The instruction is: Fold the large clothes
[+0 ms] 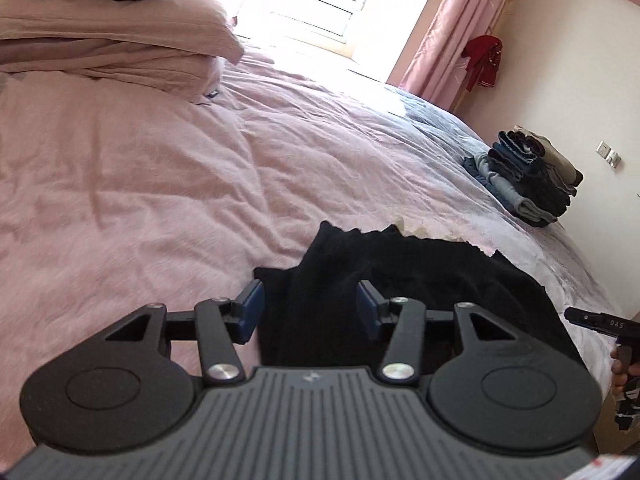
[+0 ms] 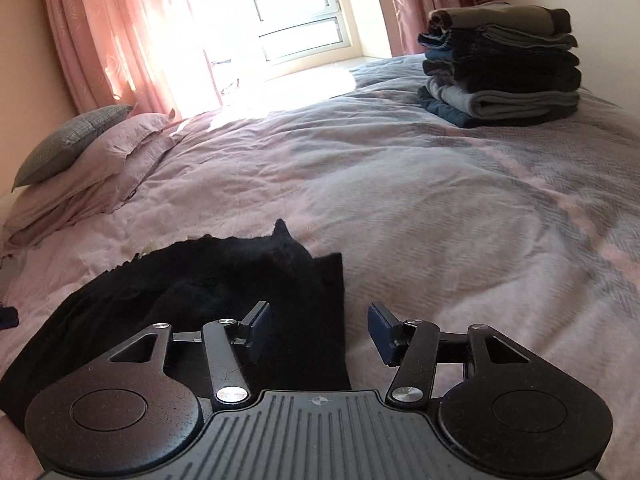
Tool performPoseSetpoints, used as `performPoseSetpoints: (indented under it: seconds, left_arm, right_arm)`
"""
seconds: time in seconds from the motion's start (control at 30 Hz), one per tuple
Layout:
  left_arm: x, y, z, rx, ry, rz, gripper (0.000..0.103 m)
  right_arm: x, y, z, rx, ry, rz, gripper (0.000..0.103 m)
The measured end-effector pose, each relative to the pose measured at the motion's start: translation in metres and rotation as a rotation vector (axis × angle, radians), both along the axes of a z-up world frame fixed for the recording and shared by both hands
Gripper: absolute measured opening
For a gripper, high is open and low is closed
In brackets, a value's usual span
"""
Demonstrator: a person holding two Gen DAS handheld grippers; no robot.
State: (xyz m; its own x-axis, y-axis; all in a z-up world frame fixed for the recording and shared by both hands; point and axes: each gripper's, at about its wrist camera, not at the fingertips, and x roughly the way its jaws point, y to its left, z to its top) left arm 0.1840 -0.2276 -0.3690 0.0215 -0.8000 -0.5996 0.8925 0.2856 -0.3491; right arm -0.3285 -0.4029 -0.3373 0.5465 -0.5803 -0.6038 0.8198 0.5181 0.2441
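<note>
Sunlit from a bright window (image 2: 296, 20) hung with pink curtains (image 2: 104, 28), a bed spread with a rumpled pink duvet (image 1: 152, 168) fills our view. We hold two grippers above a black garment (image 1: 400, 280) that lies bunched and partly folded at the bed's near edge, its thick, matte cloth creased into heavy ridges. Our left gripper (image 1: 310, 308) hangs with its jaws parted over one fold, the blue pads clear of the fabric. Our right gripper (image 2: 320, 330) is likewise parted over the garment's other edge, gripping nothing. Farther along the bed sits a stack of folded clothes (image 2: 500, 68), well apart from the garment. Pillows (image 1: 112, 20) are heaped at the head. A red garment (image 1: 482, 60) hangs on the far wall.
</note>
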Motion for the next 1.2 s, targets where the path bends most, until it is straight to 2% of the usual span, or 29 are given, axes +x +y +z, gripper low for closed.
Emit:
performPoseSetpoints:
  seconds: [0.13,0.27,0.3,0.33,0.37,0.4,0.47,0.53,0.6,0.67,0.73,0.8,0.9,1.0,1.1,1.2]
  left_arm:
    - [-0.001,-0.057,-0.015,0.038,-0.03,-0.042,0.061]
    - [-0.005,-0.091,-0.039,0.122,-0.065,-0.082,0.062]
    - [-0.006,-0.096,-0.045,0.136,-0.08,-0.09,0.054]
    - [-0.007,-0.099,-0.05,0.15,-0.09,-0.101,0.026]
    - [-0.007,-0.1,-0.055,0.158,-0.093,-0.107,0.009]
    - [-0.008,-0.099,-0.058,0.152,-0.095,-0.113,0.004]
    - [-0.013,-0.093,-0.054,0.11,-0.169,-0.116,0.004]
    - [-0.016,-0.086,-0.048,0.063,-0.235,-0.093,0.005]
    - [-0.012,-0.087,-0.052,0.082,-0.235,-0.075,0.007]
    - [-0.014,-0.092,-0.062,0.139,-0.237,-0.081,0.009]
    - [-0.017,-0.092,-0.061,0.155,-0.27,-0.058,0.026]
    - [-0.014,-0.087,-0.052,0.143,-0.264,-0.007,0.035]
    - [-0.018,-0.072,-0.033,0.128,-0.268,0.038,0.035]
    - [-0.039,-0.046,-0.011,0.06,-0.275,0.012,0.035]
    - [-0.063,-0.025,-0.009,0.028,-0.228,-0.052,0.035]
    - [-0.074,-0.024,-0.034,0.119,-0.214,-0.054,0.035]
  right_arm:
    - [0.025,-0.027,-0.009,0.006,0.0,0.03,0.051]
    - [0.039,-0.043,-0.024,0.03,0.054,0.056,0.05]
    - [0.04,-0.044,-0.027,0.025,0.05,0.073,0.03]
    - [0.041,-0.044,-0.03,0.024,0.041,0.103,0.01]
    - [0.041,-0.042,-0.03,0.013,0.033,0.11,0.004]
    - [0.042,-0.039,-0.029,-0.02,0.04,0.111,0.004]
    - [0.041,-0.032,-0.024,-0.101,0.043,0.079,0.004]
    - [0.038,-0.037,-0.026,-0.087,0.048,0.019,0.004]
    - [0.043,-0.044,-0.04,-0.026,0.104,0.018,0.004]
    - [0.048,-0.042,-0.043,-0.035,0.136,0.021,0.006]
    - [0.047,-0.038,-0.032,-0.036,0.147,0.009,0.013]
    - [0.043,-0.028,-0.016,-0.057,0.165,-0.033,0.029]
    - [0.036,0.005,0.01,-0.153,0.158,-0.041,0.037]
    - [0.031,0.039,0.02,-0.176,0.1,0.035,0.038]
    - [0.038,0.051,0.0,-0.126,0.144,0.07,0.038]
    - [0.042,0.046,-0.032,-0.042,0.218,0.045,0.038]
